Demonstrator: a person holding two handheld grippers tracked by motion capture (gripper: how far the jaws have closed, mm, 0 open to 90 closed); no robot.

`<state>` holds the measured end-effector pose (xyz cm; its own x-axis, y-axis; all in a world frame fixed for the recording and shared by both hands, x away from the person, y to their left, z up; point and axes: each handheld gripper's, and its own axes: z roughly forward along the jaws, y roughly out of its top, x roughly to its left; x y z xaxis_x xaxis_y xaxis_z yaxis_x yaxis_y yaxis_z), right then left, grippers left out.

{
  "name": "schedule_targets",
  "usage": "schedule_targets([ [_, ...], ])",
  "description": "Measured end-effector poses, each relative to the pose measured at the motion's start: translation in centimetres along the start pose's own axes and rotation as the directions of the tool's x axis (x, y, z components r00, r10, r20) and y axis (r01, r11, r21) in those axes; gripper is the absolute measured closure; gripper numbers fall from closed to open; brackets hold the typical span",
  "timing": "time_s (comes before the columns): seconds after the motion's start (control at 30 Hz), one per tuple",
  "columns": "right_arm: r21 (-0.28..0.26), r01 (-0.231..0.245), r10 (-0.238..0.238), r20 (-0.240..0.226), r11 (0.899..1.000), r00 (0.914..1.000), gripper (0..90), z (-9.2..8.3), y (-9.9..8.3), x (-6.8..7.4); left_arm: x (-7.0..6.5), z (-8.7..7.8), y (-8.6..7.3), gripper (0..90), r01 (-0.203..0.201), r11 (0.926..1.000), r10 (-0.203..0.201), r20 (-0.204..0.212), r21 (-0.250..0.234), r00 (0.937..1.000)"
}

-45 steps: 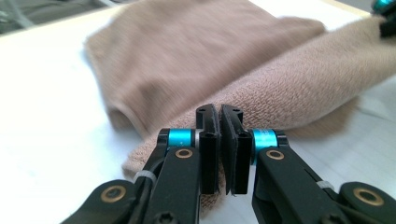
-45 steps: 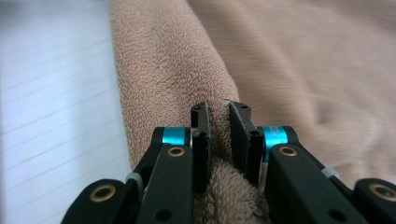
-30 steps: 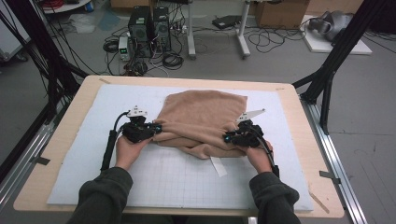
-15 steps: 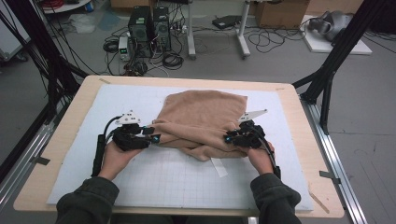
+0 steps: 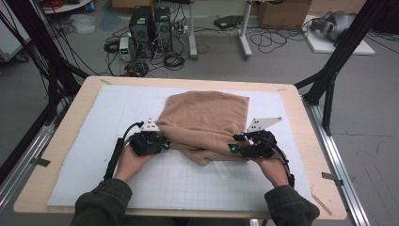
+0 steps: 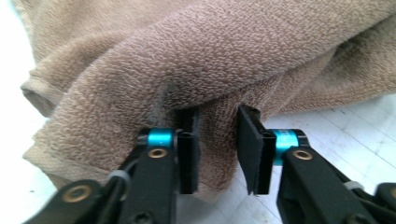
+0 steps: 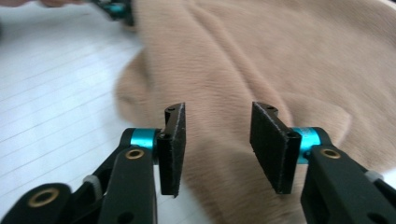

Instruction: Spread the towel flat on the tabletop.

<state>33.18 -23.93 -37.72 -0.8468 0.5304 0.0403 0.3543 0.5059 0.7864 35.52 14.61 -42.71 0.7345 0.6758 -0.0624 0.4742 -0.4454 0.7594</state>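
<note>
On the white gridded mat [image 5: 84,141] that covers the wooden table [image 5: 56,188], your brown towel [image 5: 207,117] lies a little beyond the middle, folded over itself into a rough, thick bundle. You have set yourself at its two near corners, one gripper to each side, which looks like the stance for taking both ends at once and carrying the fold further or pulling the cloth square.

Your left gripper [image 6: 217,149] stands at the towel's left near edge, and a doubled roll of terry sits between its jaws. They have just been closing on that fold, and the pads seem to pinch it. That hold on the thick, rolled hem makes sense, since a single layer would slip.

Your right gripper [image 7: 217,149] hovers over the right near edge with its jaws apart and nothing pressed between them. They have just been opening, so this side reads as released or not yet taken; the cloth lies under the gap, not in it.

As for the towel itself: it is a tan, looped terry, soft and bulky, with a stitched hem showing at the left fold. Its far edge runs fairly straight, while the near edge sags into loose, uneven lobes. A small white label [image 5: 221,170] lies on the mat just below that near edge.
</note>
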Motion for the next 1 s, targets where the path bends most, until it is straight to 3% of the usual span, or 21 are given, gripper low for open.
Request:
schedule_targets([
  [0.13,0.043,0.076,-0.075,-0.018,0.996,0.997,49.2,0.3,-0.2,1.3,0.1,0.1,0.0,78.1,0.013,0.9999,-0.013,0.0,-0.002,0.9999],
  [0.23,0.102,0.093,-0.095,0.011,0.99,0.9954,51.8,1.7,-0.5,1.5,-0.1,0.0,0.0,81.6,0.008,1.0,-0.008,-0.001,-0.002,1.0],
  [0.3,0.132,0.085,-0.09,0.028,0.988,0.9956,64.5,2.7,-0.8,1.4,-0.2,-0.4,0.1,83.2,-0.001,1.0,0.001,0.004,-0.003,1.0],
  [0.37,0.142,0.066,-0.069,0.016,0.988,0.9975,78.6,3.5,-1.1,1.0,-0.4,-1.0,0.1,84.0,-0.022,0.9998,0.022,0.01,-0.003,0.9997],
  [0.43,0.136,0.06,-0.063,0.014,0.989,0.9979,82.0,3.5,-1.0,1.0,-0.9,-2.0,0.2,84.3,-0.042,0.9991,0.042,0.012,-0.012,0.999],
  [0.67,0.089,0.089,-0.087,-0.031,0.992,0.9957,84.3,1.4,-0.2,2.1,-2.6,-5.8,0.1,84.7,-0.088,0.9935,0.09,0.031,-0.073,0.9954],
  [0.77,0.061,0.102,-0.099,-0.058,0.993,0.9934,84.8,0.0,0.4,2.7,-2.9,-7.5,-0.1,84.7,-0.094,0.9904,0.101,0.058,-0.101,0.9932],
  [0.87,0.028,0.117,-0.115,-0.063,0.993,0.9914,84.8,-1.6,1.4,3.2,-3.0,-9.3,0.3,84.9,-0.095,0.9865,0.104,0.062,-0.134,0.9926],
  [1.0,0.007,0.138,-0.137,-0.022,0.99,0.9903,84.8,-2.8,2.9,3.1,-2.7,-10.3,1.4,84.9,-0.108,0.9804,0.117,0.042,-0.165,0.9923],
])
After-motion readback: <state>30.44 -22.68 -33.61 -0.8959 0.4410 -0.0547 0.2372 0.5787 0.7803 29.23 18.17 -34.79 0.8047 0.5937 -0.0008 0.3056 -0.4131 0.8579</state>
